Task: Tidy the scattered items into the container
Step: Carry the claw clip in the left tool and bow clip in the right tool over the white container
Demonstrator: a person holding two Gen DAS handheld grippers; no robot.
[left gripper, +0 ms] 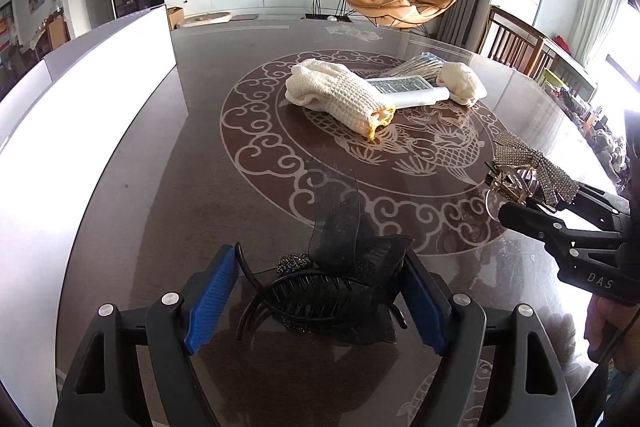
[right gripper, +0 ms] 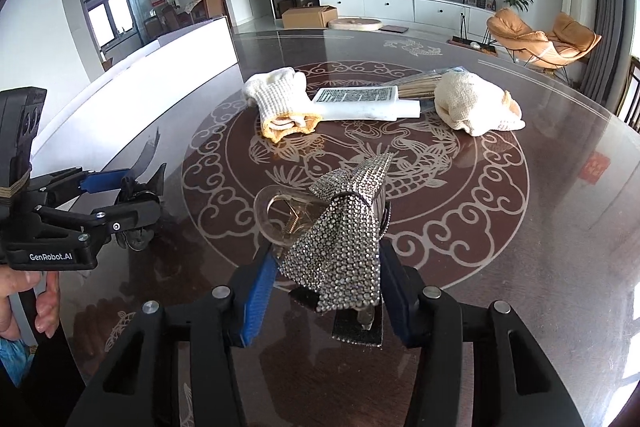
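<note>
Left tongs (left gripper: 316, 301) grasp the black clip (left gripper: 320, 297), right tongs (right gripper: 326, 293) the rhinestone clip (right gripper: 344, 227); both light, brittle; grip their stiff bodies.

On the counter (left gripper: 160, 187) far from you, a glove (left gripper: 336, 93) lies left, a tube (left gripper: 404, 93) touching it, another glove (left gripper: 460, 87) right. The container (left gripper: 80, 99) stands along your left.

Each black hand-held gripper (left gripper: 320, 291) (right gripper: 324, 291) has blue ribbed pads (left gripper: 210, 297), silver screws and white lettering.
</note>
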